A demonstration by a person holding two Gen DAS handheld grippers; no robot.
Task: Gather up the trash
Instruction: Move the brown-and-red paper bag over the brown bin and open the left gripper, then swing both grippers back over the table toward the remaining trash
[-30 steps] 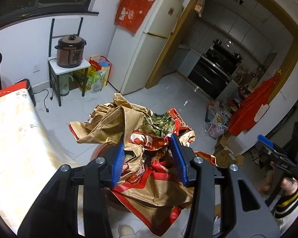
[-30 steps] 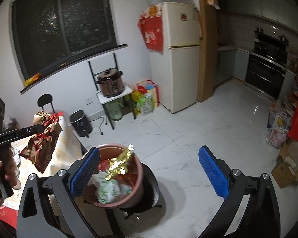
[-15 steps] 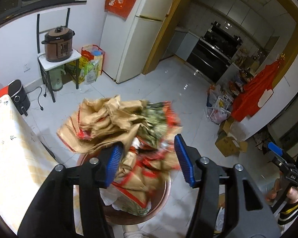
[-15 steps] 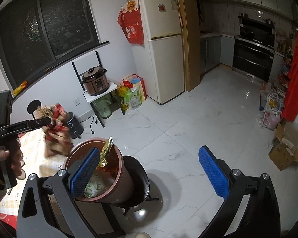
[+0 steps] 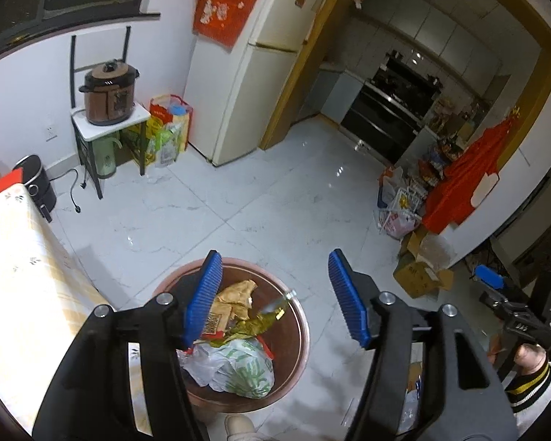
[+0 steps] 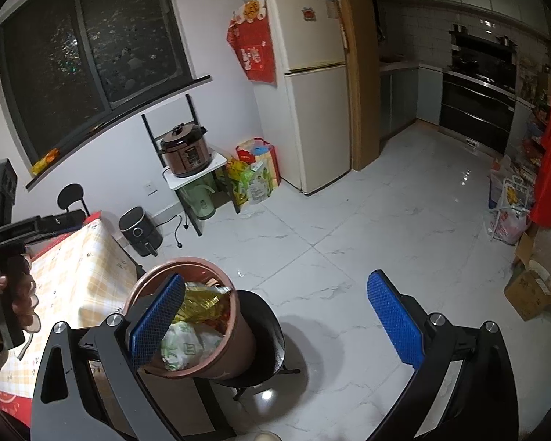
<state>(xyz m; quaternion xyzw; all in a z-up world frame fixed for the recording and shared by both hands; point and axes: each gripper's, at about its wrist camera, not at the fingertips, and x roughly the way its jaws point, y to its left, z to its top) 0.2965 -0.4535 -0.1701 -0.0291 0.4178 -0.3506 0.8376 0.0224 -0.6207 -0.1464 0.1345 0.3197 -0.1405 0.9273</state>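
Brown plastic bin [image 5: 297, 334] already holds the crumpled wrappers [image 5: 235, 303], piled on a white bag. Our left gripper [image 5: 275, 294] hangs above it, jaws spread and empty; our right gripper [image 6: 275, 316] likewise. We judge the drop done; next, seek more trash beside the bin.

Trash [image 5: 238, 345] in bin [image 5: 297, 334]; bin beside table [image 5: 14, 294]; cooker [image 6: 187, 154] on stand [image 6: 198, 172] left of fridge [image 6: 312, 88].
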